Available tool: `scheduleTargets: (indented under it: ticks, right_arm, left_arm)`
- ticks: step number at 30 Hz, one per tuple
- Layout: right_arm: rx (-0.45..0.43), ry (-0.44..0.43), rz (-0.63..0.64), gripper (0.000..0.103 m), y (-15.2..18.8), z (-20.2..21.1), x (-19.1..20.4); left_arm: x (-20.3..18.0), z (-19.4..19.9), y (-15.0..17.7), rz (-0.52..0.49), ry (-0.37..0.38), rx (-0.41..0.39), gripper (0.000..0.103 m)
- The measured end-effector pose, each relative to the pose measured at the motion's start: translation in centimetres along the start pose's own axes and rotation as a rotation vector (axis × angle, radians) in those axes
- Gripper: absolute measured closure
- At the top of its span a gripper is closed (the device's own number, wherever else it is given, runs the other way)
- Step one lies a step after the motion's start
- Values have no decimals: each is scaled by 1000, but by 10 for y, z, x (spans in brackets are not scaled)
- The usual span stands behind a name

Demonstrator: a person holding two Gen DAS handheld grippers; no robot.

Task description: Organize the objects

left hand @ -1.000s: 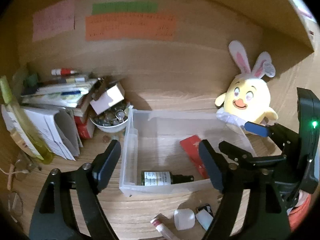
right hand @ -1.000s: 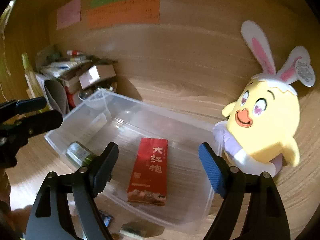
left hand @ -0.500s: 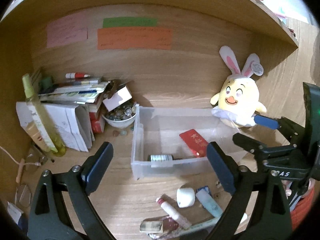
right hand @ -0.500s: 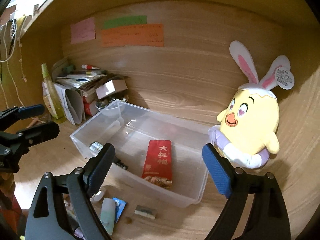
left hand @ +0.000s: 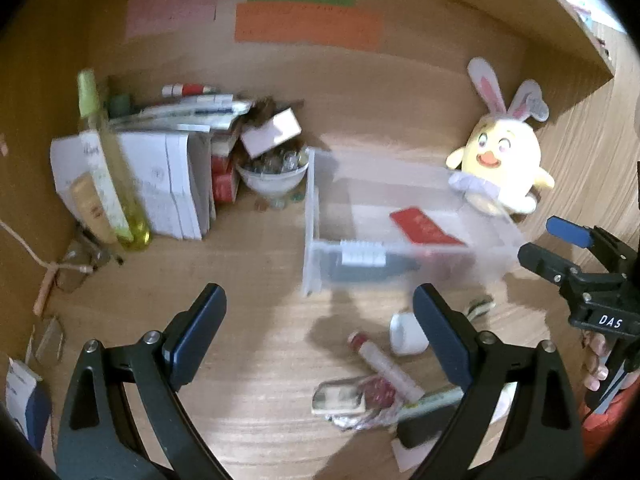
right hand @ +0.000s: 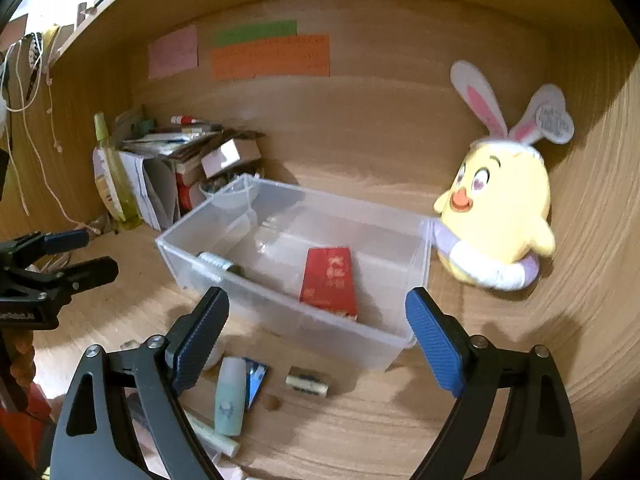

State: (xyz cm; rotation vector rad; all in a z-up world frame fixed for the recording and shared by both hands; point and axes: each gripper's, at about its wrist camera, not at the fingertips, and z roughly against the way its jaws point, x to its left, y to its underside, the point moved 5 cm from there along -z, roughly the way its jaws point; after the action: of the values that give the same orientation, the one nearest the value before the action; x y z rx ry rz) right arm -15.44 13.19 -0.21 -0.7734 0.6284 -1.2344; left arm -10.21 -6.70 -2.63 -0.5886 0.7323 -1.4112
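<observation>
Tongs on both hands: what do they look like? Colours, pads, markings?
Both are black two-arm frames with silver screws. The left tongs carry dark navy pads; the right tongs carry brighter blue ribbed pads. From the left wrist view, the right unit shows white "DAS" lettering; from the right wrist view, the left unit has small white lettering, too blurred to read fully. No cables visible on either.

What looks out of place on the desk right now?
Small items lie loose in front of the clear bin: a pale green tube, a white cap, a red-capped tube and a crumpled wrapper. Only the red packet and a dark bottle are inside. Both grippers are empty.
</observation>
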Motion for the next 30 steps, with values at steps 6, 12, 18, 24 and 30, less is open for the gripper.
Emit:
scheduleTargets:
  ticks: [6, 12, 18, 24, 30]
  right_arm:
    - [58, 3, -20, 14, 21, -9, -1]
    - [114, 7, -30, 14, 39, -17, -2]
    - [161, -8, -43, 14, 52, -29, 0]
    - [191, -20, -56, 14, 60, -38, 1]
    - [201, -28, -94, 16, 63, -44, -4]
  left_arm:
    - [4, -9, 24, 8, 5, 59, 8]
    - [4, -17, 45, 12, 30, 112, 8]
    - [-1, -23, 61, 8, 57, 151, 8]
    - [-3, -29, 72, 6, 67, 180, 8]
    - [3, -33, 74, 45, 104, 200, 26]
